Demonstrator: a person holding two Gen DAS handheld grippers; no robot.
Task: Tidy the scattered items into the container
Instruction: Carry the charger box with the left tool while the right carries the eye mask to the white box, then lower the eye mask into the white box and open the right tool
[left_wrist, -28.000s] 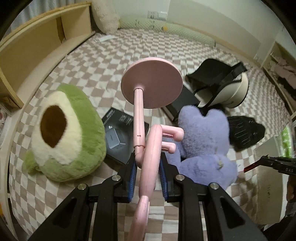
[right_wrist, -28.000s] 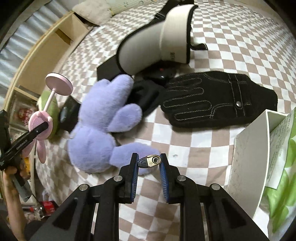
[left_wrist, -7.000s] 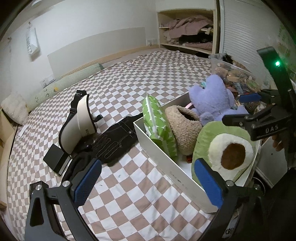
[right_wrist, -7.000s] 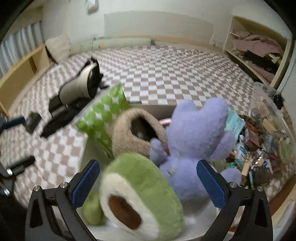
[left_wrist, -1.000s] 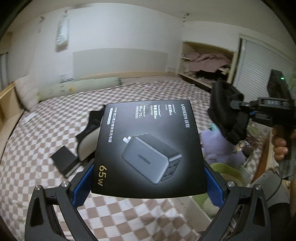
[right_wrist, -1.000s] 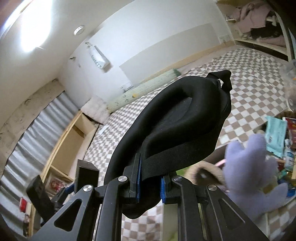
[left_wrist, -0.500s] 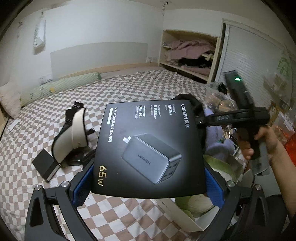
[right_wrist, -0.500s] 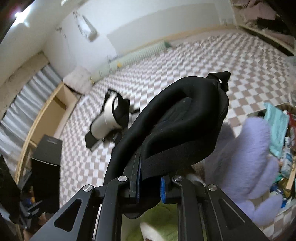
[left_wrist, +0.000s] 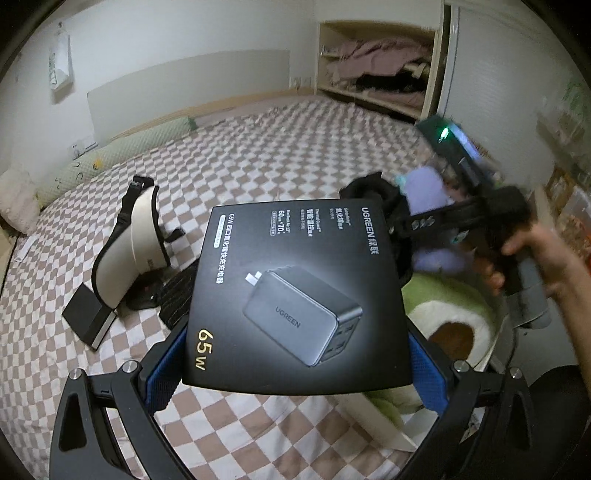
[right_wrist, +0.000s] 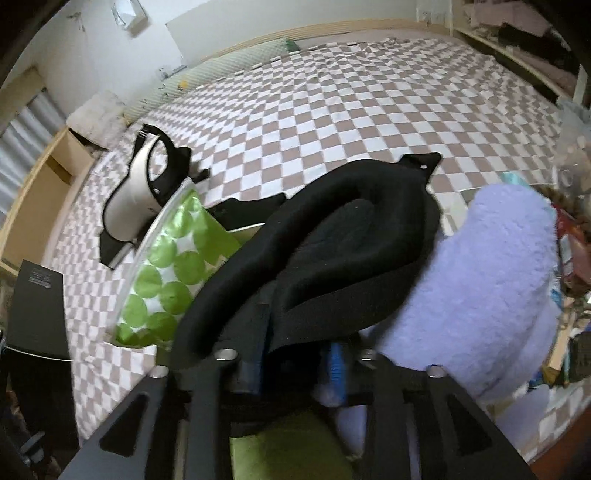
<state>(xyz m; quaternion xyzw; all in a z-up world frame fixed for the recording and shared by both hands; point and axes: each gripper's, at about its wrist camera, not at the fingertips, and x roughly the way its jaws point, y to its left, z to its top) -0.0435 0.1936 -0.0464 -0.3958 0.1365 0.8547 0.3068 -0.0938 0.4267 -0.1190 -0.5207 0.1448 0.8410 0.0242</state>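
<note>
Step in hand: dropping black pad (right_wrist: 343, 236) into box (left_wrist: 384, 428) at bed's edge. Right gripper (right_wrist: 295, 363) jaws were opening, pad between them, over plush. Left gripper (left_wrist: 295, 365) clamped charger box (left_wrist: 295, 295), above bed beside box. Next: clear right, then lower and release charger box inside.

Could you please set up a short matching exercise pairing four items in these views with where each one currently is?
Items:
1. UGREEN charger box
2. black padded pouch
3. white VR headset
4. purple plush toy

Places:
A. lying out on the checkered bedspread
B. in the container, beside the avocado plush
C. clamped between the left claw's blue pads
D. between the opening jaws of the right claw

Pairs: 1-C, 2-D, 3-A, 4-B
</note>
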